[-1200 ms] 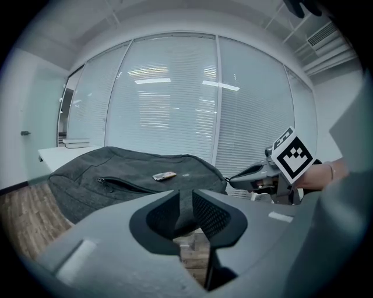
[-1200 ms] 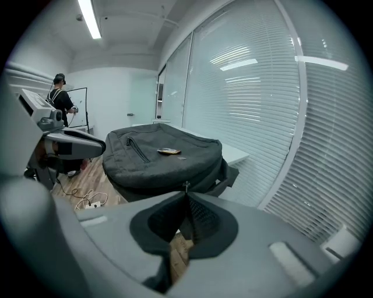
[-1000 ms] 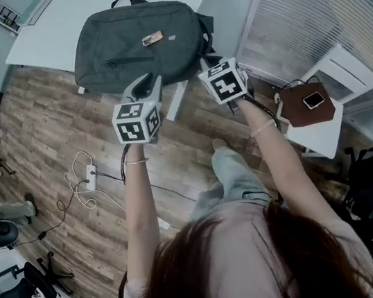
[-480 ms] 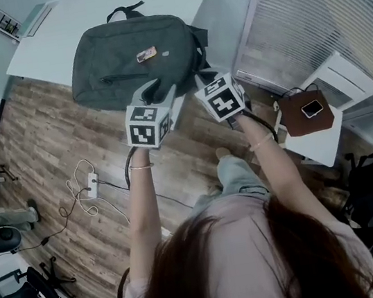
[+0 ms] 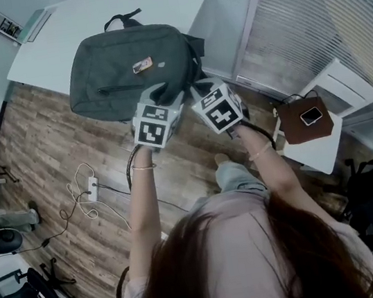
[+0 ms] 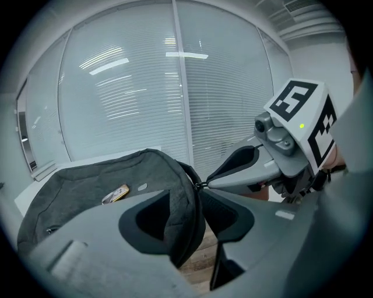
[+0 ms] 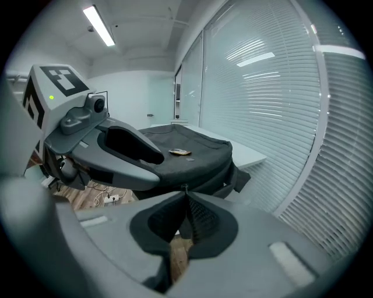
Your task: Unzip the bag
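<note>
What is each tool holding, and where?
Right tool: shut on the zipper pull of the bag. Left tool: nothing; jaws just opening, bag corner between them.

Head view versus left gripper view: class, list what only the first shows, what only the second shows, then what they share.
Only the head view: a power strip with its cable, and a side table with a phone.

Only the left gripper view: the left tool with its jaws apart, having just been opening, and the edge of the bag between them. It also shows the right tool with its tips shut on the zipper pull.

Both: the bag, the small object lying on it, the white table and the blinds.
</note>
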